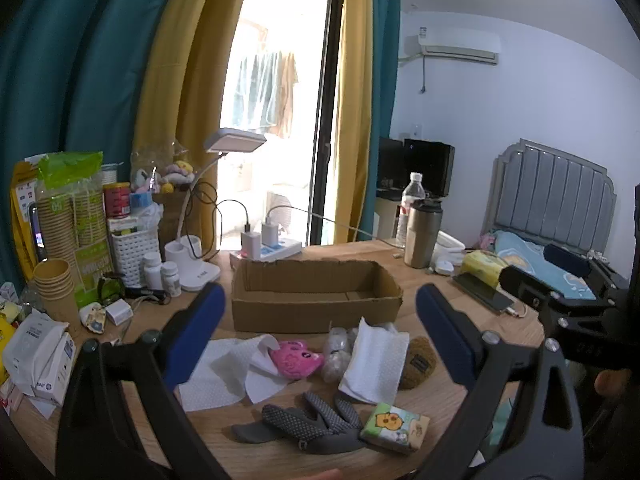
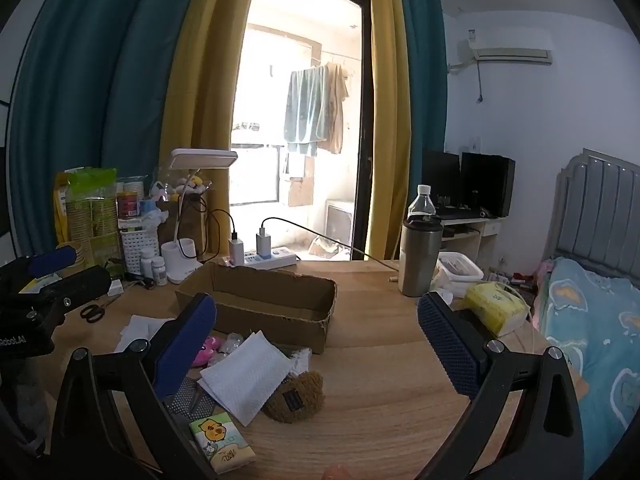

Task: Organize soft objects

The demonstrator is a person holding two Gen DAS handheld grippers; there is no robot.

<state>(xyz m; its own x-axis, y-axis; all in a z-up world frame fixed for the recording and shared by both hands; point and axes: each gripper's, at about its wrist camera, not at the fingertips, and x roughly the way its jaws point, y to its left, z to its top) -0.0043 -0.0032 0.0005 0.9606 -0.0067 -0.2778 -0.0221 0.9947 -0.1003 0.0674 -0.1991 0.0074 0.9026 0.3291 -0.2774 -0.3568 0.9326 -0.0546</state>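
An open cardboard box [image 1: 316, 300] sits mid-table, also in the right wrist view [image 2: 264, 308]. In front of it lie a pink plush toy [image 1: 296, 360], white tissues [image 1: 376, 364], a brown fuzzy pouch [image 1: 418, 362], a grey dotted glove [image 1: 308, 424] and a tissue pack with a cartoon bear [image 1: 394, 426]. My left gripper [image 1: 316, 336] is open above these, holding nothing. My right gripper [image 2: 316, 340] is open above the bare table, to the right of the brown pouch [image 2: 296, 396] and tissue [image 2: 244, 376]; the tissue pack [image 2: 222, 442] lies lower left.
A desk lamp [image 1: 200, 256], power strip [image 1: 272, 250], paper cups [image 1: 56, 284], bottles and a white basket [image 1: 134, 248] crowd the left. A steel tumbler [image 2: 420, 256], a water bottle [image 2: 421, 202] and a yellow tissue pack [image 2: 496, 306] stand right. A bed [image 2: 592, 320] lies beyond the table edge.
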